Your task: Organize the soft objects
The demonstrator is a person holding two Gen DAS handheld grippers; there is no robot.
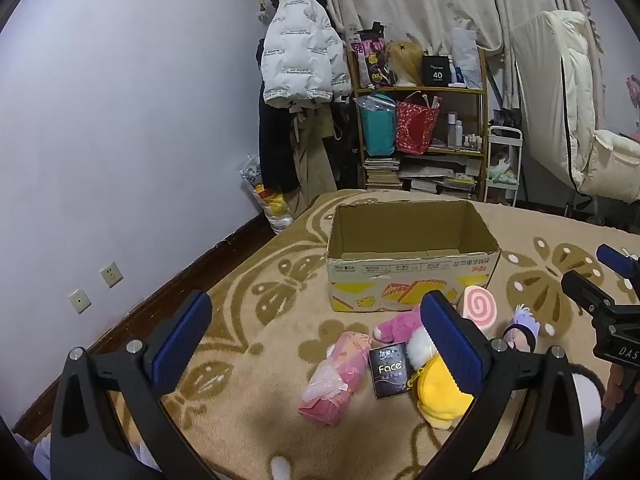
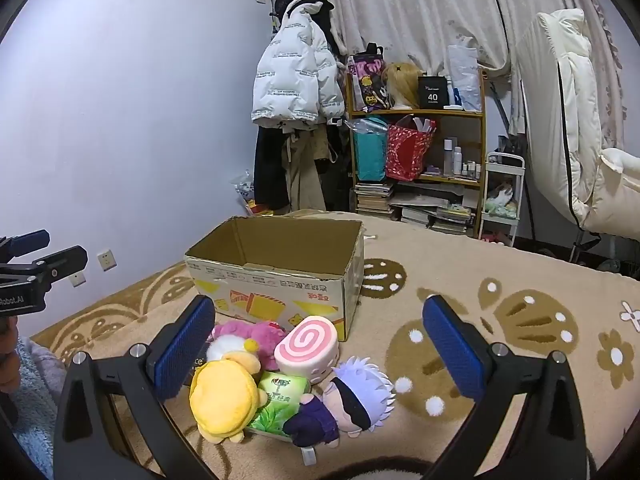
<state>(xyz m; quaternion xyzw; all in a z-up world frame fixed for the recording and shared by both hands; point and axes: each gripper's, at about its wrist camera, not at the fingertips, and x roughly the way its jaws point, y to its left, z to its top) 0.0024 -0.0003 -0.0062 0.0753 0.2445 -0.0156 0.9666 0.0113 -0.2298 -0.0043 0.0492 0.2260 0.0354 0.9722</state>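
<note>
Left gripper and right gripper: jaws spread wide, nothing between them. Soft toys heaped on the blanket, at 6 o'clock of the empty cardboard box, touching its front wall.

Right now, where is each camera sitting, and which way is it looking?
Left wrist: sits on the open left gripper, facing the cardboard box and pink tissue pack; the right gripper shows at the right edge.
Right wrist: sits on the open right gripper, facing the swirl cushion and white-haired doll; the left gripper shows at the left edge.
Both share the box, yellow plush, shelf and white jacket.
</note>
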